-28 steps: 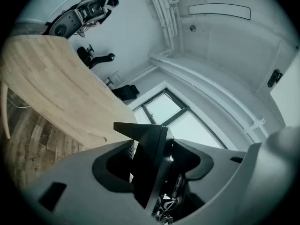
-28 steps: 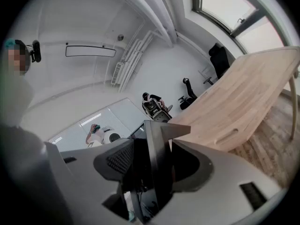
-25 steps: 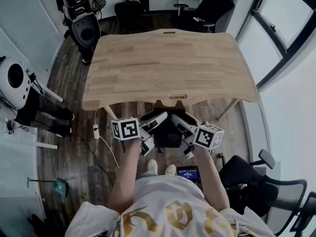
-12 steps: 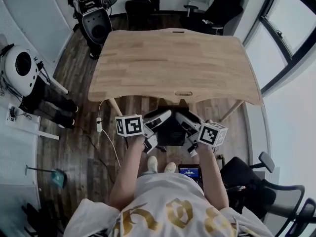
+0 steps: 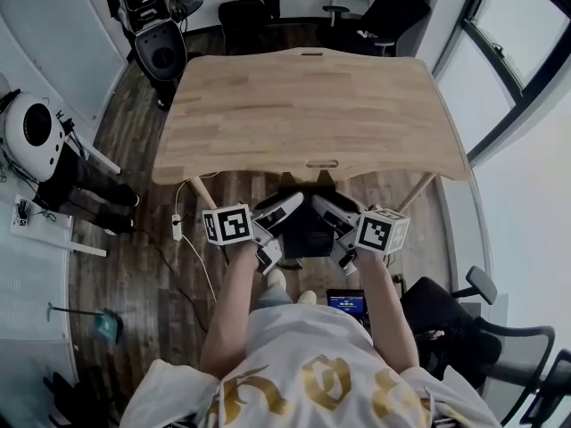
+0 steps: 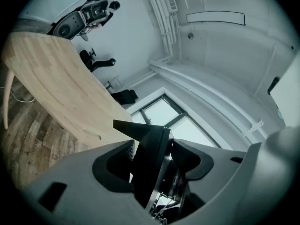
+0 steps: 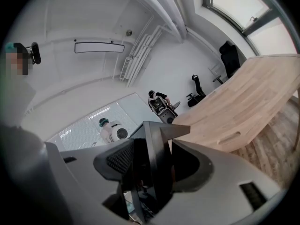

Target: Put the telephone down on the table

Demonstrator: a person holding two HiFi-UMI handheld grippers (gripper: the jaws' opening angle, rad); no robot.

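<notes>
Office-type workroom: wooden table (image 5: 308,114) at centre, office chairs (image 5: 384,12) along far side, large windows (image 5: 522,34) at right, plank floor (image 5: 125,163).

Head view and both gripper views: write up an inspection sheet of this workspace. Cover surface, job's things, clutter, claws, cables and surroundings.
Surface: wooden table, bare top.
Job's things: black telephone, held in the air short of the table's near edge, not yet set down.
Clutter: nothing seen on the table.
Claws: left claw and right claw each shut on the telephone, one on each side.
Cables: white cable with a power strip on the floor by the table's left leg.
Surroundings: office chairs beyond the table, window at the right, white machine at the left.
</notes>
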